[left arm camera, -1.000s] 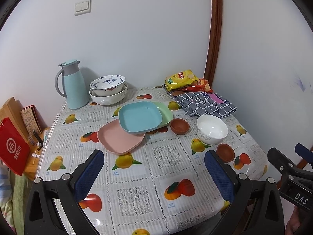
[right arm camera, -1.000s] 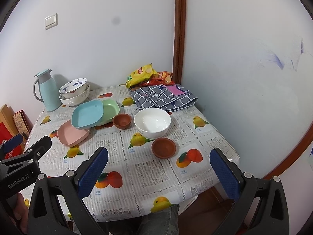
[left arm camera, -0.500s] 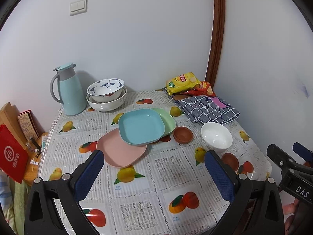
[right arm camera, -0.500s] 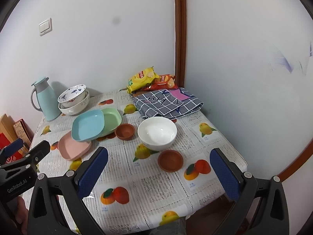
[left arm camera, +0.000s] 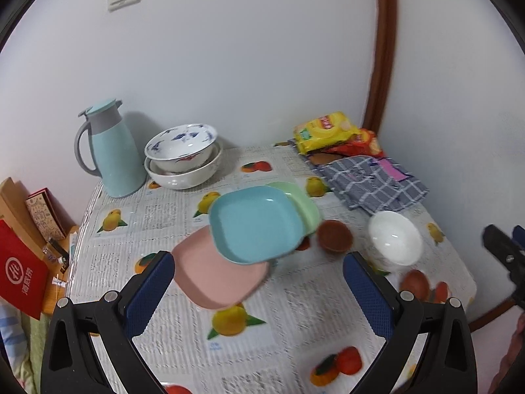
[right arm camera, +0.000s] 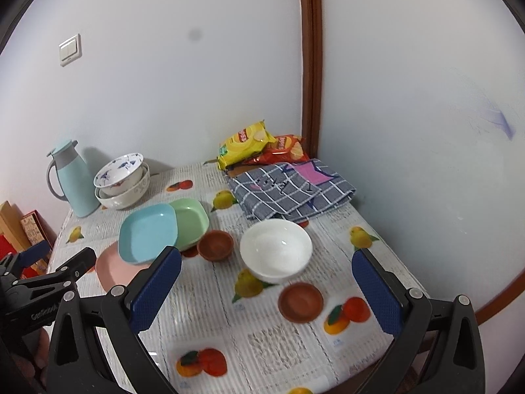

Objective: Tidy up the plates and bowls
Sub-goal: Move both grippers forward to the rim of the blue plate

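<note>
Both my tongs are wide apart and carrying nothing: the left gripper [left arm camera: 259, 282] hangs over the near edge of the table [right arm camera: 288, 358], the right gripper [right arm camera: 265, 289] over the near right part, with the white bowl [right arm camera: 275, 251] showing between its pads.

Nothing is picked up yet, so I take this as the approach. The three plates sit mid-table in an overlapping pile: the pink plate [left arm camera: 216, 279] lowest and nearest me, the blue plate [left arm camera: 254, 225] riding on it, its far edge lapping onto the green plate [left arm camera: 303, 205]. To do this well, I'd take the blue one first by its raised near rim and keep it level, since lifting the pink from underneath would likely tip the rest.

Two small brown dishes: one brown dish [right arm camera: 215, 245] just beside the green plate, the other brown dish [right arm camera: 301, 302] near the front edge, just beside the white bowl. That close spacing could crowd my right pads.

Back left corner: a pale blue thermos jug [left arm camera: 110, 151] beside two nested bowls [left arm camera: 182, 154]. Back right corner: snack bags [right arm camera: 259, 146] and a checked cloth [right arm camera: 288, 190] taking up stacking room.
</note>
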Demonstrator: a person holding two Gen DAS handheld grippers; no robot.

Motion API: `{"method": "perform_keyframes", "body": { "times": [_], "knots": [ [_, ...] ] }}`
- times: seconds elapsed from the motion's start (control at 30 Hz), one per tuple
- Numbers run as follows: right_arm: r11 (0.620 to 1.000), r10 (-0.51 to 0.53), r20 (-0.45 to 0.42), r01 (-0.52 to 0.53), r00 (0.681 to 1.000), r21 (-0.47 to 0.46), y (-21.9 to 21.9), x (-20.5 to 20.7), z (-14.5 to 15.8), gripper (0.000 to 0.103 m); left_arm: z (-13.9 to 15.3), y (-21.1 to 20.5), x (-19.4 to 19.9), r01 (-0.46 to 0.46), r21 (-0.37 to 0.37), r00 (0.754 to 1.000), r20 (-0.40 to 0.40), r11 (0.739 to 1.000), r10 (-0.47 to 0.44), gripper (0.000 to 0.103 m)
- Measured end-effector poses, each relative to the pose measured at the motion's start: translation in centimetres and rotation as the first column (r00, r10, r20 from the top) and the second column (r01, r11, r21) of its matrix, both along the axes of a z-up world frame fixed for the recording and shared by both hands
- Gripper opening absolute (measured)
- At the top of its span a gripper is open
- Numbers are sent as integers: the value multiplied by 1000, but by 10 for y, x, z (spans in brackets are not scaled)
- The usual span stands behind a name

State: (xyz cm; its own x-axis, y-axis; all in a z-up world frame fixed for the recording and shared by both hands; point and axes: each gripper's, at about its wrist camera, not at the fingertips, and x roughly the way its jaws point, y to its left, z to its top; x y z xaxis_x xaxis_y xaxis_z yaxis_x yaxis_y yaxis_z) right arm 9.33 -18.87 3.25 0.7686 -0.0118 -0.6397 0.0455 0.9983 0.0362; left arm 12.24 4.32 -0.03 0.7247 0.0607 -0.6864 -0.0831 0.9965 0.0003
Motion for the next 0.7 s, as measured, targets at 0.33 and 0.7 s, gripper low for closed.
{"method": "perform_keyframes", "body": {
  "times": [0.33, 0.7],
  "knots": [
    [998, 64, -60, -64, 996, -2, 28, 68, -36, 102, -43, 73, 48, -141, -51, 985, -104, 989, 135, 102],
    [968, 244, -144, -250, 959, -23, 97, 142, -91, 84, -81, 98, 101, -151, -79, 976, -170, 985, 136, 87]
  ]
}}
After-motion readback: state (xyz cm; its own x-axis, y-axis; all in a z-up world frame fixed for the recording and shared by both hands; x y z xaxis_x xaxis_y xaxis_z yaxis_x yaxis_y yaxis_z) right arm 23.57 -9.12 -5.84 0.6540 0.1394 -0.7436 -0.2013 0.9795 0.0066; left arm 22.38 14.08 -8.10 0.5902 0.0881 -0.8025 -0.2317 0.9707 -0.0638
